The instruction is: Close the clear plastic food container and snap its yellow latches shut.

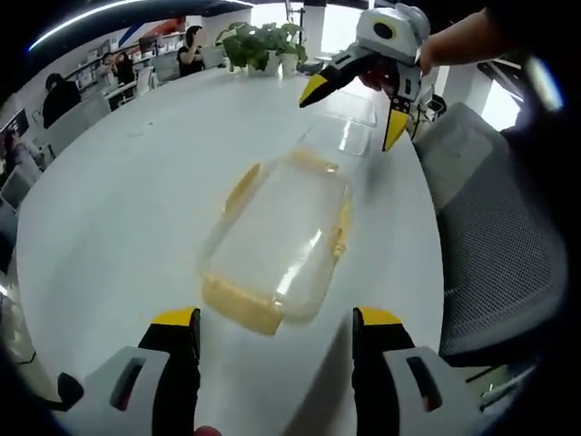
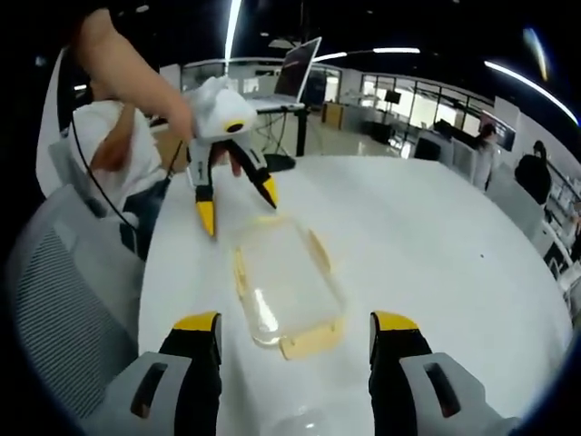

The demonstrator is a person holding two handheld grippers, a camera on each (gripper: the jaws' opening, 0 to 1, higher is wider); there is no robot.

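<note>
lying flat in the middle of the white bench (image 1: 118,209), the clear plastic food container (image 1: 277,238) has its lid seated on top, while its yellow latches (image 1: 241,307) splay outward along the edges and do not look snapped down. i judge the closing half of the job done or nearly so, with the latching yet to do.

the left claw (image 1: 277,331) sits at one short end of the container, jaws spread wide and holding nothing, its yellow tips just short of the near end latch. that stance reads as lining up to press or pinch that latch down. the right claw (image 2: 295,331) faces the opposite short end in the same way, jaws apart and empty, with the end latch (image 2: 313,341) lying between and just ahead of its tips. in the left gripper view the right claw also hangs above the far end of the container, tips pointed downward and clear of the lid.

coming at the box from both ends makes sense: one claw can steady the container while the other pushes a latch, since a light plastic box would likely slide on the smooth bench.

a second clear piece (image 1: 349,123), perhaps another lid or tray, lies beyond the container. a grey mesh chair (image 1: 495,245) stands just beside the bench edge, potted plants (image 1: 263,44) sit at the far end, and people are seated well away in the office behind.
</note>
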